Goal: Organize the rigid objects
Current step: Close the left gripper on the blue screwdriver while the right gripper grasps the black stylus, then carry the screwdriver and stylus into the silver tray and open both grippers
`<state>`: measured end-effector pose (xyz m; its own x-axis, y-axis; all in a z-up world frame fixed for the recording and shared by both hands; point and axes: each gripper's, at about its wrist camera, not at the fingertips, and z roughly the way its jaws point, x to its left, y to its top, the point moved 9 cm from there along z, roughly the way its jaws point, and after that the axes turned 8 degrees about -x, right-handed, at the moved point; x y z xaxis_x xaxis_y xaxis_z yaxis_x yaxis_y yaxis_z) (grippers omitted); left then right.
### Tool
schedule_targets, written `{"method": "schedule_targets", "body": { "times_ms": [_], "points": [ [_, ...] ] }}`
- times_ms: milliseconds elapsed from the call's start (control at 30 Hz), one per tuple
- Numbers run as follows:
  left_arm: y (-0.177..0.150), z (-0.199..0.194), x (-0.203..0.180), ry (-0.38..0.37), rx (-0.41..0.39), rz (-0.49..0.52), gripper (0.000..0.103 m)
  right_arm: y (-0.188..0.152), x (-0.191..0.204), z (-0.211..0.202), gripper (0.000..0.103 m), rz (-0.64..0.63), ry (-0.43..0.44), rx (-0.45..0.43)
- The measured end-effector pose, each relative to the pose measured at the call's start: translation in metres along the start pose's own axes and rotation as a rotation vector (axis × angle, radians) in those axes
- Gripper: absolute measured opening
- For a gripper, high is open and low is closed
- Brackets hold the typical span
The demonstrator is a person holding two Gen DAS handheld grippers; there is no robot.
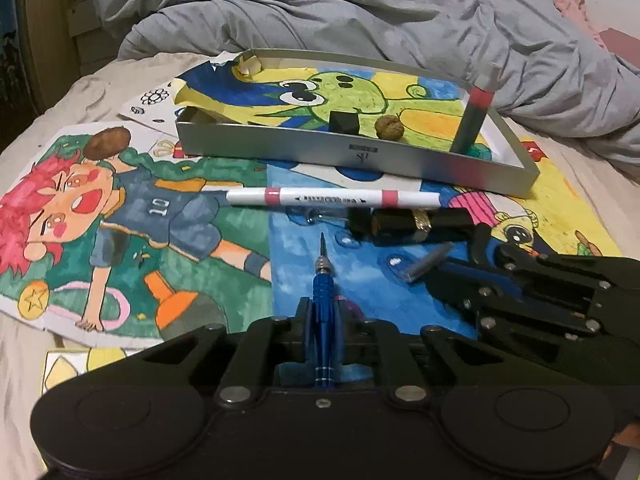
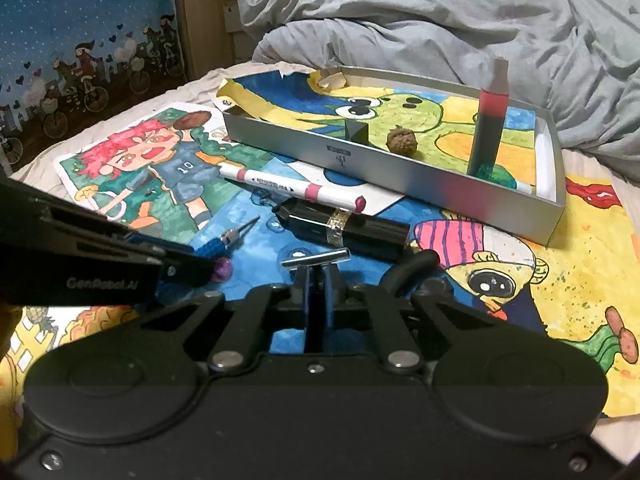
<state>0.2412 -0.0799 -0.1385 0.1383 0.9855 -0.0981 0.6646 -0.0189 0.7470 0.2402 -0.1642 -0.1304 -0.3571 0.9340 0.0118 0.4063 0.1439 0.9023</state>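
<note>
My left gripper (image 1: 322, 308) is shut on a blue screwdriver (image 1: 323, 280) whose tip points toward a white marker (image 1: 332, 198) with pink bands. To the right, my right gripper (image 2: 318, 274) is shut on a small silver metal bar (image 2: 316, 258), which sticks out of its fingertips (image 1: 430, 260). A black lipstick tube (image 2: 344, 228) with a gold band lies just beyond both grippers. Behind it stands a grey tray (image 1: 360, 156) holding a black cube (image 1: 344, 122), a walnut (image 1: 390, 125) and an upright grey-green marker (image 1: 474, 120) with a red band.
Colourful children's drawings (image 1: 120, 220) cover the bed under everything. A rumpled grey duvet (image 1: 360, 12) rises behind the tray. A wooden headboard and a patterned blue curtain (image 2: 80, 40) stand at the far left. The left gripper (image 2: 192, 268) sits close beside the right one.
</note>
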Motion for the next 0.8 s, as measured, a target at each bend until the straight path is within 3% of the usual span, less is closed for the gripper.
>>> {"method": "schedule_targets", "body": {
  "times_ms": [300, 800],
  "points": [
    [-0.004, -0.018, -0.003, -0.012, -0.002, -0.041, 0.011, 0.020, -0.005, -0.023, 0.002, 0.042, 0.007, -0.073],
    [0.029, -0.034, -0.021, -0.040, -0.114, -0.097, 0.011, 0.062, -0.056, -0.057, 0.003, 0.215, -0.006, -0.229]
  ]
}}
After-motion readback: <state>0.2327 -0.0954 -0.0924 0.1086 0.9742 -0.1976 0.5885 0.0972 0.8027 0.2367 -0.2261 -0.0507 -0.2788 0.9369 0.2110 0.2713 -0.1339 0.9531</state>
